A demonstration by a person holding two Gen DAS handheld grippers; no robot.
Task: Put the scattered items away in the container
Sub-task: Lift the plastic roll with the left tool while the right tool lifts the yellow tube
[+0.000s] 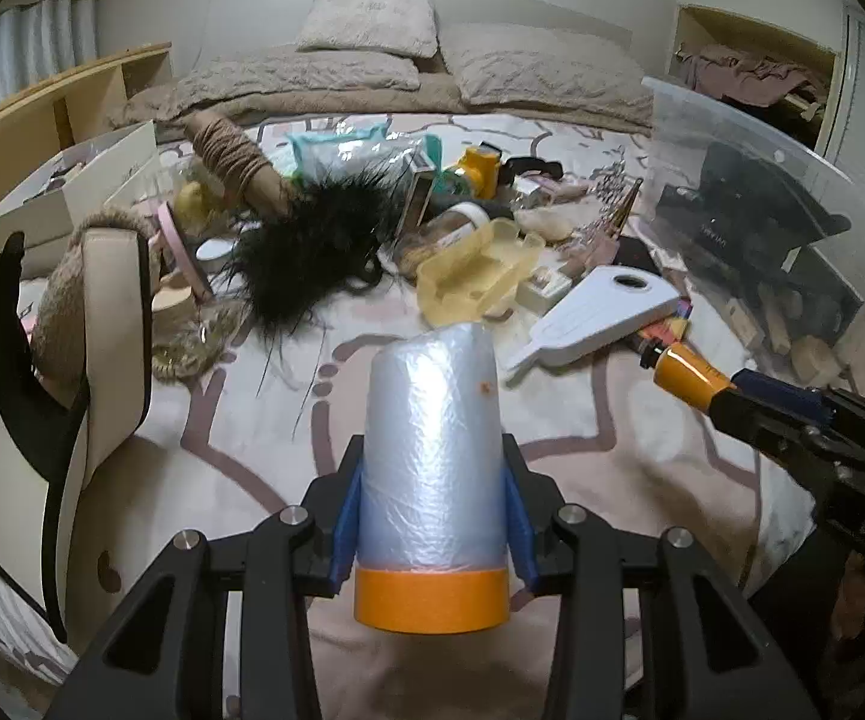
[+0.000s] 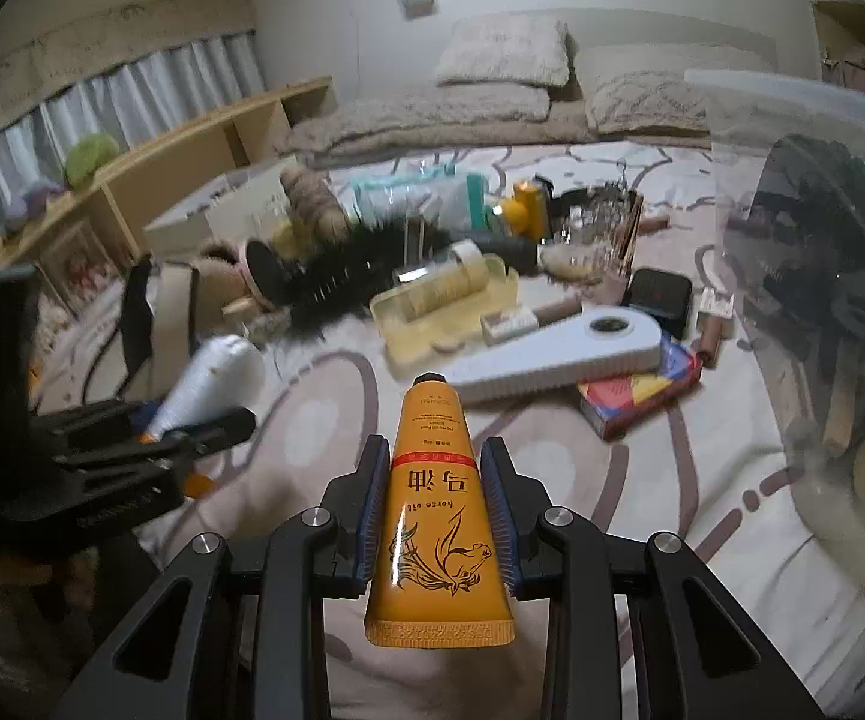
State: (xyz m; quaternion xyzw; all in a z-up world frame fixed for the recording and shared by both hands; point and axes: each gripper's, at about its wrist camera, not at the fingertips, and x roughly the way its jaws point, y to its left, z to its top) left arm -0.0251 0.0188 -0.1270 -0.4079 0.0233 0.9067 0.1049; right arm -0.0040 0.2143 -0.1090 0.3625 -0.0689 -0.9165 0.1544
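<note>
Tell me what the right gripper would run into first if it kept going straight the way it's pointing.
Probably the white flat paddle-shaped tool lying on the blanket, just past the cap of the orange tube that the right gripper holds. Depth is unclear; it might touch the blanket first.

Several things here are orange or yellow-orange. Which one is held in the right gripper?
The orange tube with the black horse drawing and black cap: the right gripper clamps it. The orange-banded plastic film roll sits in the left gripper.

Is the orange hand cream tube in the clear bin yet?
Out. The orange hand cream tube is clamped in the right hand-held gripper, beside the clear bin.
</note>
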